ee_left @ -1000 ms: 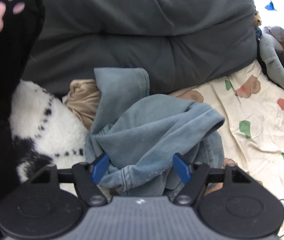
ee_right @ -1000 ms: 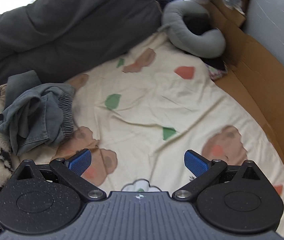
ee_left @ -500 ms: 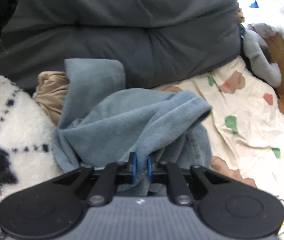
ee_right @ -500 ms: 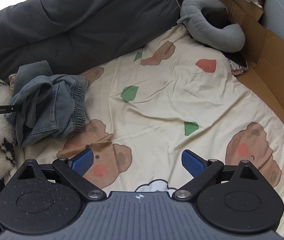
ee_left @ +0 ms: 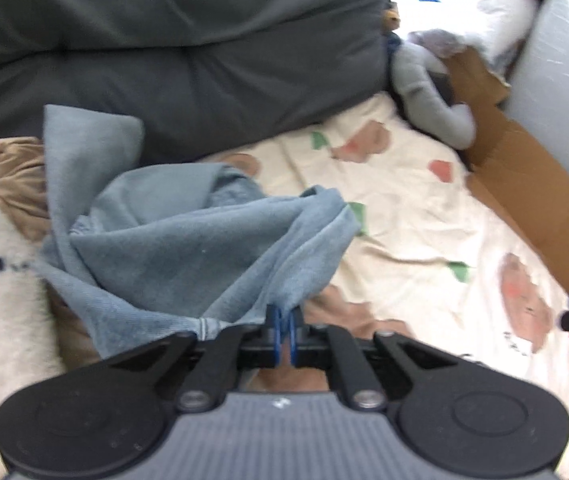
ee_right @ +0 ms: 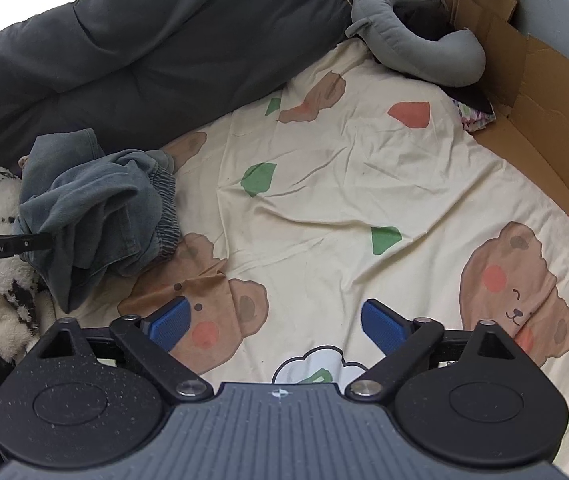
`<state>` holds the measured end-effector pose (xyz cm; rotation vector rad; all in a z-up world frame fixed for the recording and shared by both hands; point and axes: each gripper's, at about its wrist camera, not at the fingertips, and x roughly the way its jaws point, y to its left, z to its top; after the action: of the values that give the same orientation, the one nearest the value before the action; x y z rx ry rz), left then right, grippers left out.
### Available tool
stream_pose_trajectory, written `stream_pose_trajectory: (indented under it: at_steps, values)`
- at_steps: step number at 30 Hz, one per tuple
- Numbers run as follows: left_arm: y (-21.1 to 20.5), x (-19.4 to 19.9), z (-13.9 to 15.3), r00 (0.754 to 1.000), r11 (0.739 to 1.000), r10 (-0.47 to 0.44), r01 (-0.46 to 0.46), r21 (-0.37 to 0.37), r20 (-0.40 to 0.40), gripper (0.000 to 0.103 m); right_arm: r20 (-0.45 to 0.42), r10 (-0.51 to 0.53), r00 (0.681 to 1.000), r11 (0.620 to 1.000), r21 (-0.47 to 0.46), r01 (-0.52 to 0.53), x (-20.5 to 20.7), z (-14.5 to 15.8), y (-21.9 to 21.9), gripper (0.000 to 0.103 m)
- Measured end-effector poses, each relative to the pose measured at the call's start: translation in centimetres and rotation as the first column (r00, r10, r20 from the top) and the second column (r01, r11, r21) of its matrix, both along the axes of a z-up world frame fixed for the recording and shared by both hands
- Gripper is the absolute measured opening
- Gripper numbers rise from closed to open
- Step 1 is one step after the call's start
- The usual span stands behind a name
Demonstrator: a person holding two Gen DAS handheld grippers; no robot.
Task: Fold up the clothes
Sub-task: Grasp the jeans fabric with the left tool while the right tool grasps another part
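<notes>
A crumpled blue-grey garment point(ee_left: 188, 248) with an elastic waistband lies at the left of the bed; it also shows in the right wrist view point(ee_right: 96, 208). My left gripper point(ee_left: 283, 330) is shut on a fold of the garment and lifts it off the sheet. That gripper enters the right wrist view from the left edge point(ee_right: 46, 241). My right gripper point(ee_right: 274, 326) is open and empty above the cream bear-print sheet point(ee_right: 344, 200), well to the right of the garment.
A dark grey duvet point(ee_right: 156, 40) lies along the back. A white fleece with black marks point(ee_right: 0, 264) and a tan cloth point(ee_left: 16, 184) sit left of the garment. A grey plush cushion point(ee_right: 416, 48) and cardboard walls point(ee_right: 540, 120) bound the right side.
My left gripper closed on the blue-grey garment, then pulled it up and to the right. My right gripper stayed open and drew back a little over the sheet.
</notes>
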<state>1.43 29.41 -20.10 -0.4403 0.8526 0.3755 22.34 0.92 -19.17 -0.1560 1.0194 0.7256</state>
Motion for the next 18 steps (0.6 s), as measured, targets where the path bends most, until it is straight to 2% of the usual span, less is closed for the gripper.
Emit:
stream_pose_trajectory:
  at_steps: [6,10,18]
  values:
    - [-3.2,1.6,0.4,0.992,0.992,-0.121,0.122,-0.031,0.024,0.001,-0.019,-0.006,1.0,1.0,0.022,0.006,0.0,-0.1,-0.2,0.092]
    - [-5.3,2.2,-0.5,0.984,0.98,-0.177,0.179,-0.086,0.028,0.001,-0.039,-0.012,0.999,0.999,0.043,0.014,0.2,-0.4,-0.3,0.092]
    - [-8.8,2.8,-2.9,0.973,0.951,-0.228,0.232,-0.204,0.046,0.001,-0.151,-0.032,0.988,0.993,0.105,0.048,0.5,-2.3,-0.3,0.091]
